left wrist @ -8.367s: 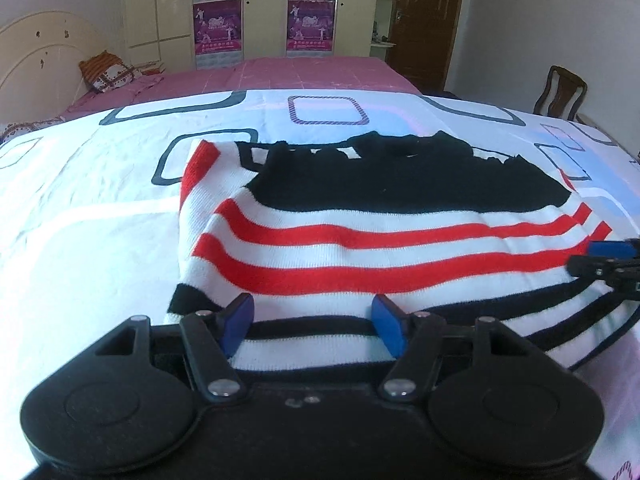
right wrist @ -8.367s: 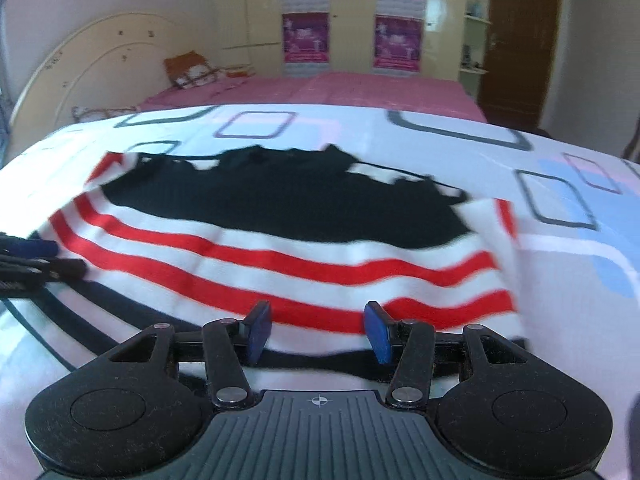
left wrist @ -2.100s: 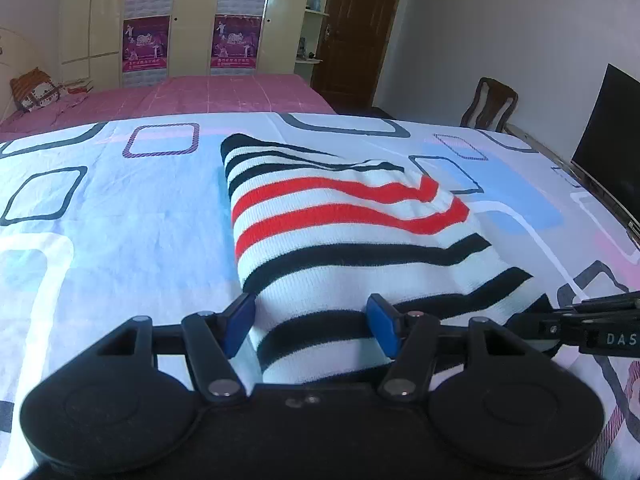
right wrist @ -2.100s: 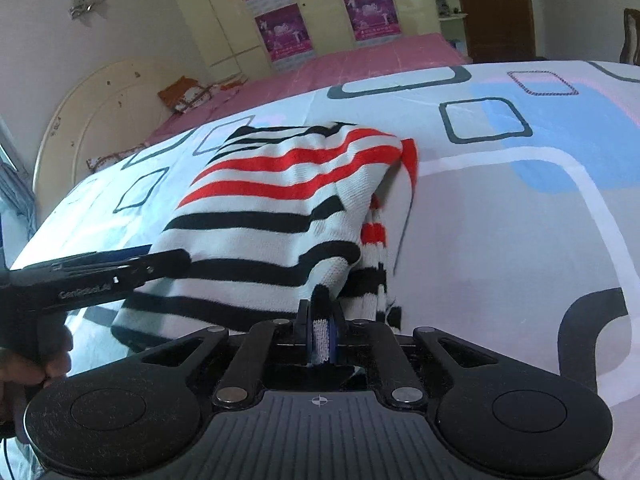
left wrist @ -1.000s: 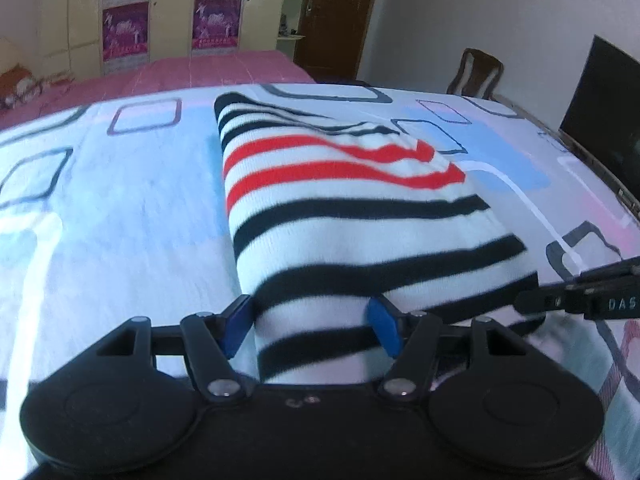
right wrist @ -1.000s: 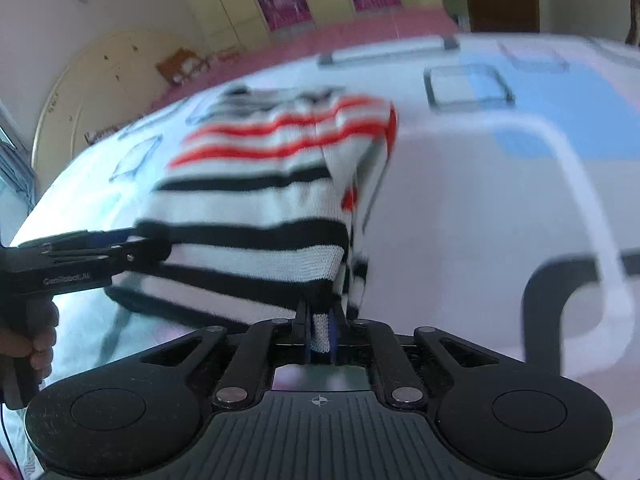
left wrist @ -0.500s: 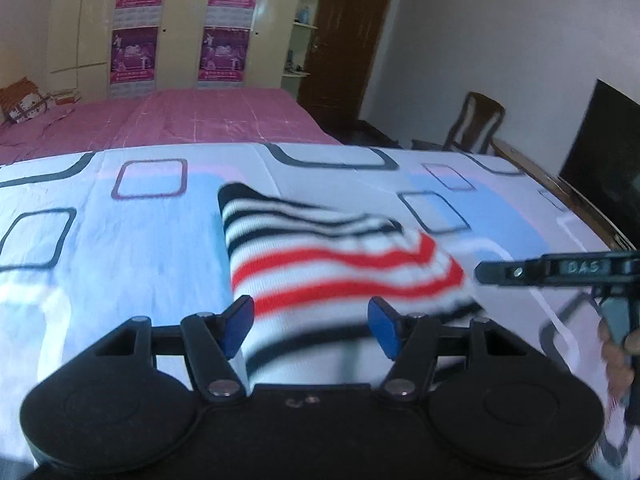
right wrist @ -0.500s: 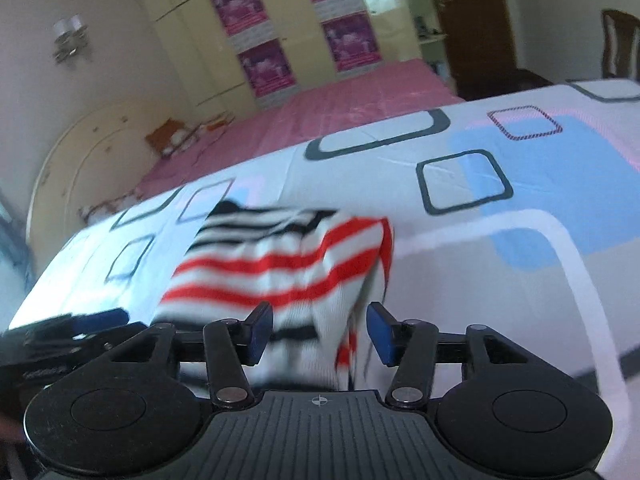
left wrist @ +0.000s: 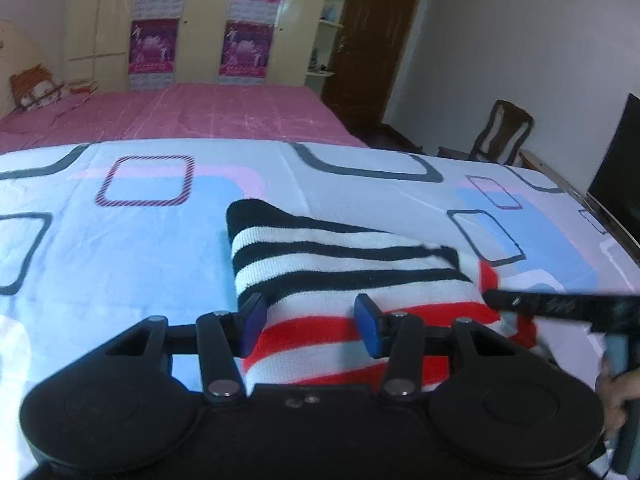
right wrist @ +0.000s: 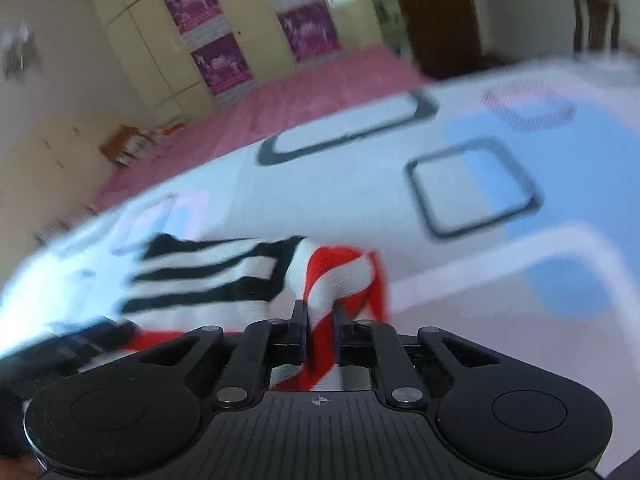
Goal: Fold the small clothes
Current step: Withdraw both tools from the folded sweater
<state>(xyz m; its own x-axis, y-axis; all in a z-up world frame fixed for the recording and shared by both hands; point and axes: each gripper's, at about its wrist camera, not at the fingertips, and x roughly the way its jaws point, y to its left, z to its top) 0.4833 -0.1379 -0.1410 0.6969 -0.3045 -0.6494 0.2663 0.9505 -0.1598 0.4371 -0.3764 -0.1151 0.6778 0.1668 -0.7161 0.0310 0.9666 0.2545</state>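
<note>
A striped sweater, white with black and red bands, lies folded on the patterned bedsheet. My left gripper is open, its blue pads on either side of the sweater's near red-striped end. My right gripper is shut on the sweater, pinching a red and white fold at its right edge. The right gripper's fingers reach in from the right in the left wrist view. The left gripper shows blurred at the lower left of the right wrist view.
The sheet, with square outlines, spreads around the sweater. A pink bed lies behind, with a wardrobe and a brown door. A wooden chair and a dark screen stand at the right.
The far half of the sweater now lies folded over the near half, black stripes on top. My right gripper, open half a second ago, has closed on the sweater's right edge. My left gripper stayed open.
</note>
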